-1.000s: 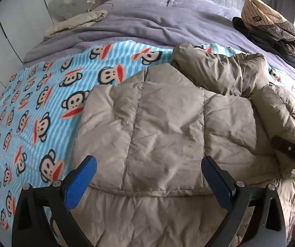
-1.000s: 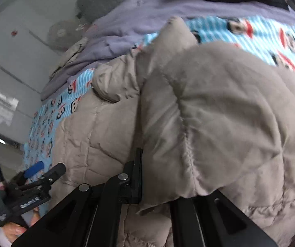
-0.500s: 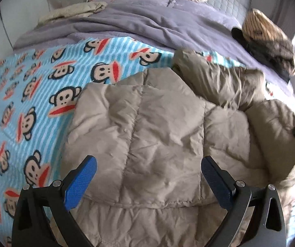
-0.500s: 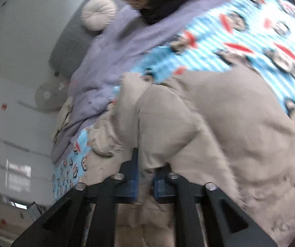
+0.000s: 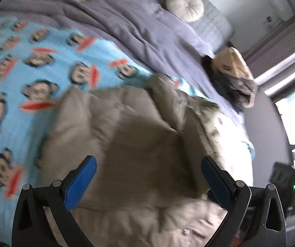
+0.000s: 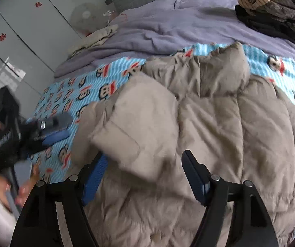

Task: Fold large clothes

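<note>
We are holding the right gripper [image 6: 143, 177] right above the big puffy coat [image 6: 219, 127]. Its two blue fingers [image 6: 95, 178] have just been opening. They are standing wide apart now, and nothing is pinched between them. A folded sleeve end [image 6: 124, 135] is lying just in front of them, loose on top of the coat.

We are holding the left gripper [image 5: 147, 183] over the coat [image 5: 126, 135] too. Its blue fingers [image 5: 80, 183] are wide apart and they are not touching anything. In the right wrist view we are seeing this same gripper [image 6: 30, 129] off to the side, over the blanket, with a hand [image 6: 13, 187] under it.

The coat is lying spread out on the blue monkey blanket [image 6: 81, 94], in the middle of the bed. Its hood end [image 6: 225, 65] is bunched up on the far side.

We are thinking the coat is soft, fat and light. It is looking squishy and a bit slippery, so it may puff back open after a fold. We are thinking the best places to grab are a hem, a sewn line or a sleeve end, where the cloth is thinner. A fat middle part may slip out.

Farther back, the purple quilt [image 6: 178, 22] is covering the bed. A pile of other clothes [image 6: 270, 6] is sitting on it, and a round pillow [image 5: 185, 5] is resting at the very back.
</note>
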{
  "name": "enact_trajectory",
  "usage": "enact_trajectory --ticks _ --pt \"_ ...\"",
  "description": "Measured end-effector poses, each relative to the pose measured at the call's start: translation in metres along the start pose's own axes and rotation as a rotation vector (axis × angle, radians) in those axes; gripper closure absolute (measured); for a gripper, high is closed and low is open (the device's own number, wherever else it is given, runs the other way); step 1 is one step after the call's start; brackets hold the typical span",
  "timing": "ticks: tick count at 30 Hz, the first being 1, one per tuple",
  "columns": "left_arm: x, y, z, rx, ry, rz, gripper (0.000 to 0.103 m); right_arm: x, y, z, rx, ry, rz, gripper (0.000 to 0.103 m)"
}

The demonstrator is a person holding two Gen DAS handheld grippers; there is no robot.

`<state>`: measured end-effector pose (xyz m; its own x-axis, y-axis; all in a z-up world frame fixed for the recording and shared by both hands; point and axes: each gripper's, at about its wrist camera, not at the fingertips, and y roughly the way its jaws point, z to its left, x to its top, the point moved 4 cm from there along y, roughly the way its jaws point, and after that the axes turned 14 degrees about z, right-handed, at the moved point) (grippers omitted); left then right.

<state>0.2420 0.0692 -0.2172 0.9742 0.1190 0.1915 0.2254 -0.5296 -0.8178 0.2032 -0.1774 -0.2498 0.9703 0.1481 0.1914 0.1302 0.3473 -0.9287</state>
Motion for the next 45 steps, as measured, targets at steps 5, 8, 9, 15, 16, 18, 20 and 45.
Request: enact_trajectory --ticks 5,8,9,15,16,18,20,45 --pt "-0.004 0.036 -0.022 -0.128 0.038 0.120 0.001 -0.044 -0.029 -0.075 0.010 0.207 0.042 0.026" --pt "-0.006 0.063 -0.032 -0.139 0.060 0.181 0.001 -0.073 -0.046 -0.135 0.044 0.415 0.029 0.026" --pt "-0.006 0.072 -0.033 -0.109 0.059 0.192 0.001 -0.079 -0.049 -0.152 0.051 0.475 0.023 0.026" --pt "-0.012 0.100 -0.043 -0.033 0.096 0.242 0.037 -0.104 -0.068 -0.239 0.188 0.790 -0.132 0.026" --pt "-0.013 0.101 -0.046 -0.018 0.107 0.249 0.047 -0.103 -0.068 -0.246 0.205 0.814 -0.151 0.026" --pt "-0.015 0.099 -0.048 0.047 0.149 0.243 0.088 -0.098 -0.063 -0.256 0.233 0.847 -0.173 0.073" --pt "-0.018 0.090 -0.042 0.056 0.157 0.222 0.088 -0.090 -0.054 -0.255 0.241 0.852 -0.152 0.093" --pt "0.004 0.066 -0.026 0.423 0.203 0.056 0.088 -0.074 -0.023 -0.210 0.149 0.683 -0.034 0.090"
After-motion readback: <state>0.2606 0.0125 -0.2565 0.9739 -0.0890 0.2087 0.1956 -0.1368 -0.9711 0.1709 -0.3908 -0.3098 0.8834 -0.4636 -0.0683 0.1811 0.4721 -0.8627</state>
